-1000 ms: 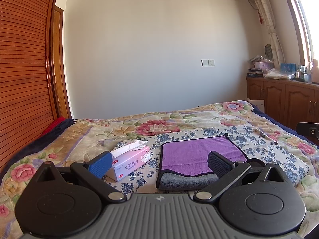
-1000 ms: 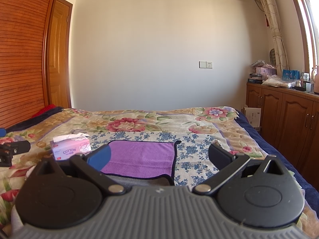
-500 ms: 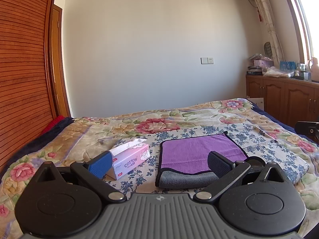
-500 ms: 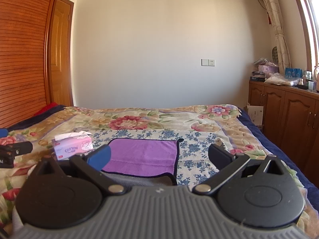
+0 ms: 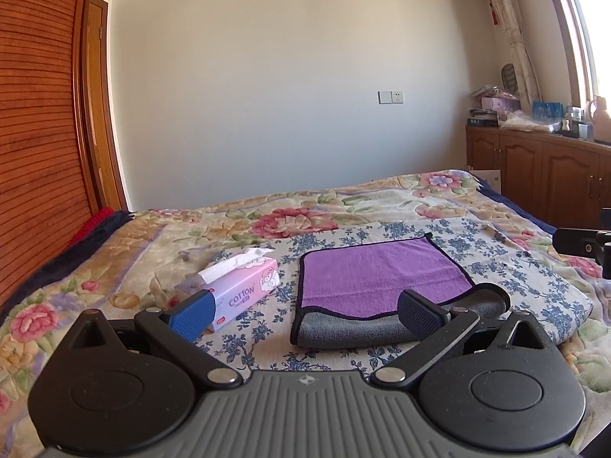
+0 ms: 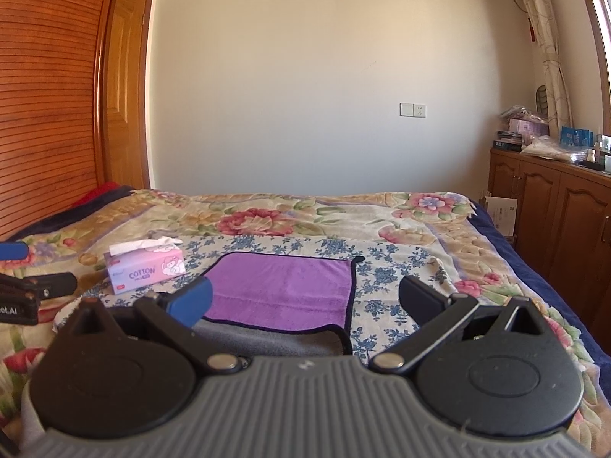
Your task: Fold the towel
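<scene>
A purple towel [image 5: 378, 274] with a grey underside and black trim lies folded on the floral bedspread; it also shows in the right wrist view [image 6: 282, 286]. Its grey lower layer sticks out along the near edge. My left gripper [image 5: 305, 311] is open and empty, held above the bed just short of the towel's near edge. My right gripper [image 6: 305, 301] is open and empty, also just short of the near edge, toward the towel's right corner.
A pink tissue box [image 5: 240, 290] sits left of the towel, also in the right wrist view [image 6: 145, 269]. A wooden wardrobe [image 5: 38, 114] stands on the left, wooden cabinets [image 6: 553, 206] with clutter on the right. The bed's right edge [image 6: 534, 267] drops off.
Both grippers have tilted down a little and edged closer to the towel. The towel and tissue box have not moved.
</scene>
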`<action>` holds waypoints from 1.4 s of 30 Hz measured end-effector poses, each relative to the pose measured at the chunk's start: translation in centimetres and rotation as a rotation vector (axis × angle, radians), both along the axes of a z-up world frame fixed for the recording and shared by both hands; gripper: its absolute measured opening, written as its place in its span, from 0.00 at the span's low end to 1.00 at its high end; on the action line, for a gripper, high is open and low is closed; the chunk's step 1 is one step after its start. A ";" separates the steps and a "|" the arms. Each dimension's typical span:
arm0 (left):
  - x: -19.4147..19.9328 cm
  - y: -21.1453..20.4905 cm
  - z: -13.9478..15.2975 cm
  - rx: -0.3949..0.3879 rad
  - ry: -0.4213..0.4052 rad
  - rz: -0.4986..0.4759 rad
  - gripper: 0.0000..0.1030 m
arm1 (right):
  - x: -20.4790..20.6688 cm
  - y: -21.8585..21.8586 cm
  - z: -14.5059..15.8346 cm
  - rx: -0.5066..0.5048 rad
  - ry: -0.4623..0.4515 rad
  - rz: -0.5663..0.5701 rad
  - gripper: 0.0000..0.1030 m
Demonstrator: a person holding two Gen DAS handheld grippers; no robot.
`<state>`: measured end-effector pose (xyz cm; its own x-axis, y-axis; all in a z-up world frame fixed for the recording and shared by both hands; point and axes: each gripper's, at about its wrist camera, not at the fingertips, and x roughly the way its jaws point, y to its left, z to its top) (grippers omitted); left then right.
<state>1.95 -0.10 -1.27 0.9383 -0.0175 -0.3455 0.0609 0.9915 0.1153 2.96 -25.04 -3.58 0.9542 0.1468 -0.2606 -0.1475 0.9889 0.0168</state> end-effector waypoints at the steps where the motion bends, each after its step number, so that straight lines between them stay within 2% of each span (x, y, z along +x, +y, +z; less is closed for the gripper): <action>1: 0.2 0.0 -0.1 -0.003 0.007 -0.004 1.00 | 0.1 0.0 0.0 0.002 0.003 0.001 1.00; 17: 3.3 -0.3 -1.7 0.010 0.094 -0.067 0.99 | 3.2 0.2 -1.1 -0.009 0.077 0.031 1.00; 42: 9.5 1.4 -5.0 -0.059 0.198 -0.087 0.90 | 9.0 0.3 -3.4 -0.078 0.218 0.130 1.00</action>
<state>11.44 1.27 -6.23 0.8462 -0.1213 -0.5189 0.1627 0.9861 0.0349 12.00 -24.78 -6.98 0.8485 0.2362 -0.4735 -0.2751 0.9613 -0.0134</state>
